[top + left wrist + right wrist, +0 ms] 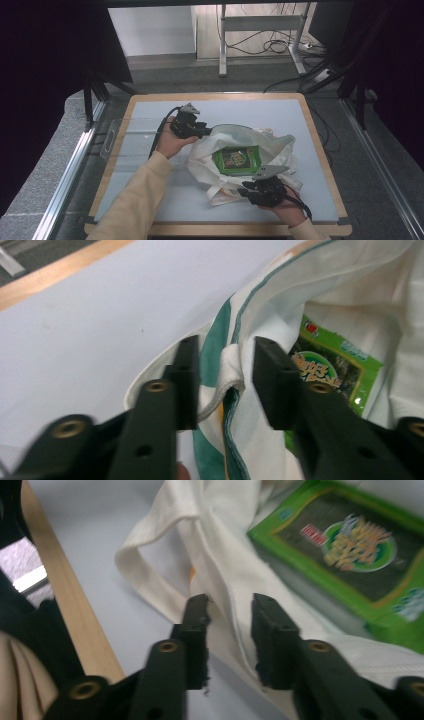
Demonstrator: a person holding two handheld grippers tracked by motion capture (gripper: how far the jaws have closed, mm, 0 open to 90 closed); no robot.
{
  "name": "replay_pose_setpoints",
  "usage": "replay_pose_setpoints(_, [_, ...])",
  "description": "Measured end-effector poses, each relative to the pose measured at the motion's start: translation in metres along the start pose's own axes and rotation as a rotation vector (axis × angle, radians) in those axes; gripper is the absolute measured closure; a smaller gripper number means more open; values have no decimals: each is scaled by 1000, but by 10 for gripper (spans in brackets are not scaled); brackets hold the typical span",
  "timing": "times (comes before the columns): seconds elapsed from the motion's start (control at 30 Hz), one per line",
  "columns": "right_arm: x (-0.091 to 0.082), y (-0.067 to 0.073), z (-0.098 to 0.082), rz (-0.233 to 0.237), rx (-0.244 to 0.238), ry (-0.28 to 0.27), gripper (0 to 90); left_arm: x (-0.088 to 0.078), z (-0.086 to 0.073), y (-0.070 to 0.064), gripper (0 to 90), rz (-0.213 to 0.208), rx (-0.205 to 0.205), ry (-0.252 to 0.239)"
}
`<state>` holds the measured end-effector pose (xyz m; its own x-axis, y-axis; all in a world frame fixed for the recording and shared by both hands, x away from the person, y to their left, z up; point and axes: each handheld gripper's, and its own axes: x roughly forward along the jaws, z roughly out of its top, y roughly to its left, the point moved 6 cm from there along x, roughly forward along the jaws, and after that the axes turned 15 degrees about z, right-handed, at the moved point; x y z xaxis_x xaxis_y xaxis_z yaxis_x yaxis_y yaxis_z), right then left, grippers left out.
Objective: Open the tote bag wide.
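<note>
A white cloth tote bag (274, 149) with a green-striped lining lies open on the pale blue mat (150, 112). Inside it lies a flat green snack packet (236, 160). My left gripper (206, 131) is at the bag's far-left rim. In the left gripper view its jaws (225, 370) stand apart around a fold of the rim (231, 365), not pressing it, with the packet (330, 372) beyond. My right gripper (251, 190) is at the bag's near edge. In the right gripper view it (230, 625) is open astride the cloth edge (220, 525), beside a handle loop (145, 580) and the packet (350, 555).
A clear plastic tray (112, 137) sits at the table's left edge. The wooden table border (215, 95) frames the mat. Beyond the table stand a metal frame (222, 45) and floor cables (272, 47). Dark curtains flank both sides.
</note>
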<state>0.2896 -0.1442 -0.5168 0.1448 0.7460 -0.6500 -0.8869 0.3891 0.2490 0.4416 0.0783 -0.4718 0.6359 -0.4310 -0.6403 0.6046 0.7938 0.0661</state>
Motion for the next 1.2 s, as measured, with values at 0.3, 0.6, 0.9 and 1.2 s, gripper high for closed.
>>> replay_pose_setpoints(0.3, [-29, -6, 17, -33, 38, -161, 409, -37, -5, -8, 388, -7, 11, -57])
replay_pose_setpoints(0.6, [-36, -12, 20, -50, 57, -180, 324, -62, -27, -22, 343, -77, 18, -81])
replay_pose_setpoints(0.9, [-40, -15, 20, -49, 72, -184, 304, -70, -38, -40, 360, -129, -1, -89])
replay_pose_setpoints(1.2, [-41, -17, 18, -45, 75, -179, 304, -71, -36, -58, 448, -163, 22, -98])
